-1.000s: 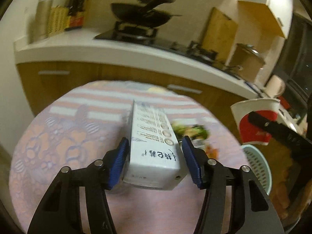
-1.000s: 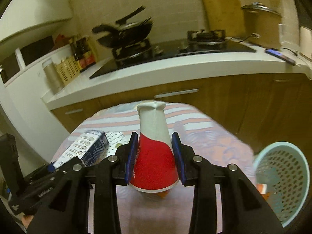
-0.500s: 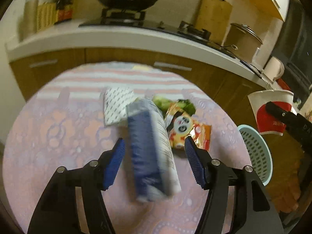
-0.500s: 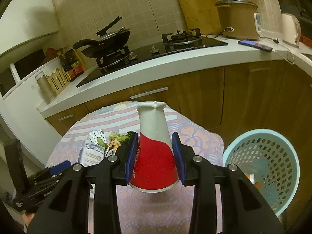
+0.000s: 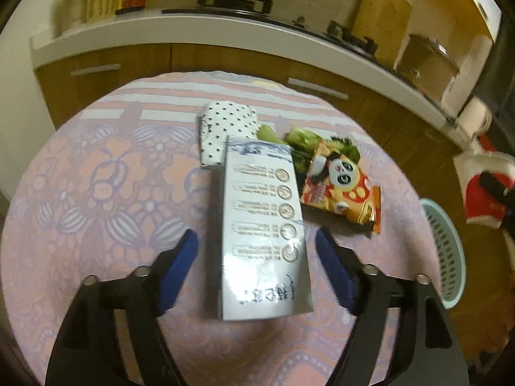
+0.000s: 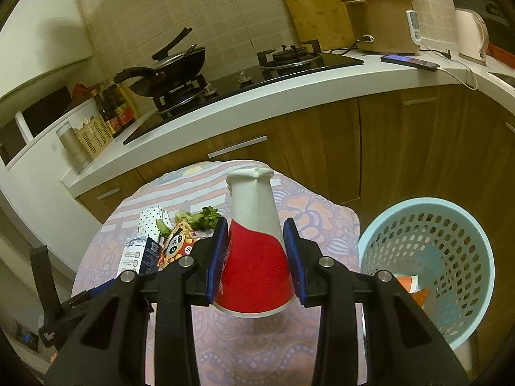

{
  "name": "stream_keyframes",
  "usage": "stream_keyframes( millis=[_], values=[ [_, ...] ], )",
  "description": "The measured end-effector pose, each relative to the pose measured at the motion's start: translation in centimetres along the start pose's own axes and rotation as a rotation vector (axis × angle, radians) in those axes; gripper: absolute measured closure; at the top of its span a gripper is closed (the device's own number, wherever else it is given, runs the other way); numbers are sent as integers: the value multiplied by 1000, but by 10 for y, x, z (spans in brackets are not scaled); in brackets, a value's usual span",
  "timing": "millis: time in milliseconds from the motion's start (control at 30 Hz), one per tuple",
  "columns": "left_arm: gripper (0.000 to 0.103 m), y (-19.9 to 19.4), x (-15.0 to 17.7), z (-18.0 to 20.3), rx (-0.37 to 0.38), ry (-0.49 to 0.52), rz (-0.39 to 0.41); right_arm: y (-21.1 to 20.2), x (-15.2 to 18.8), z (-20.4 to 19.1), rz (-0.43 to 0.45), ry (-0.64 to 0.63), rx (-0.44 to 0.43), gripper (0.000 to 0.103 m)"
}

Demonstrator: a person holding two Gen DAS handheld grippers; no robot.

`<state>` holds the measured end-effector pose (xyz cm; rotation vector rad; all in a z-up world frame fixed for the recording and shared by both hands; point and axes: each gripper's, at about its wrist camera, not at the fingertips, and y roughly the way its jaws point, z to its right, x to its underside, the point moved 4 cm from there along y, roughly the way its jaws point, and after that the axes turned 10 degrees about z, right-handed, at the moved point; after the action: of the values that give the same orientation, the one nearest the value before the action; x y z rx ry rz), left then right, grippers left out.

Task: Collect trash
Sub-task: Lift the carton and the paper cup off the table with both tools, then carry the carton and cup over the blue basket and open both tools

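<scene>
Wok (image 6: pixel 175 64) on left burner of hob (image 6: pixel 244 78), upper centre. Cutting board (image 6: pixel 313 6) leans on tiled wall, top centre-right. Rice cooker (image 6: pixel 379 21) beside it; kettle (image 6: pixel 471 35) far right. Phone (image 6: pixel 408 61) on white counter (image 6: pixel 289 91), cable attached. Bottles (image 6: pixel 116 106), yellow rack (image 6: pixel 95 135), metal canister (image 6: pixel 72 146) at left. Wooden cabinets (image 6: pixel 354 148) below.

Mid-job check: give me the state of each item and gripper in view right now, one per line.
Left hand-held gripper: jaws have just been opening, pads clear of the carton between them.
Milk carton: lying flat on the table.
Right hand-held gripper: shut on the paper cup.
Paper cup: held, not yet binned.
Snack wrapper: flat on the table.
Greens: loose on the table.
Basket: upright, some trash inside.
</scene>
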<state>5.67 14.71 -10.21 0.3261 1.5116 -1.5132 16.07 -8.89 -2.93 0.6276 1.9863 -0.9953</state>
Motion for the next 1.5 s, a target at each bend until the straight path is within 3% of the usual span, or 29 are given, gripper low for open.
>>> stream_keyframes(
  millis=[100, 167, 367, 500, 667, 867, 1100, 1500],
  values=[
    [29, 12, 5, 11, -59, 67, -29, -4, 0, 2, 4, -1, 6, 70],
    [50, 16, 7, 15, -73, 88, -37, -7, -1, 5, 9, -1, 9, 70],
    [52, -10, -5, 21, -33, 63, 41, -21, -9, 24, 44, 15, 34, 70],
    [52, -38, -27, 46, 54, 67, 122, -29, -15, 42, 66, 36, 55, 70],
    [51, -41, -39, 101, 182, 116, 148, -39, -17, 70, 80, 68, 93, 70],
    [51, -23, -36, 186, 334, 191, 125, -46, -12, 114, 79, 94, 180, 70],
    [51, 21, -11, 269, 473, 228, 18, -42, 2, 165, 49, 150, 263, 70],
    [48, 64, 20, 322, 550, 297, -86, -27, 24, 216, -8, 227, 344, 66]
  ],
)
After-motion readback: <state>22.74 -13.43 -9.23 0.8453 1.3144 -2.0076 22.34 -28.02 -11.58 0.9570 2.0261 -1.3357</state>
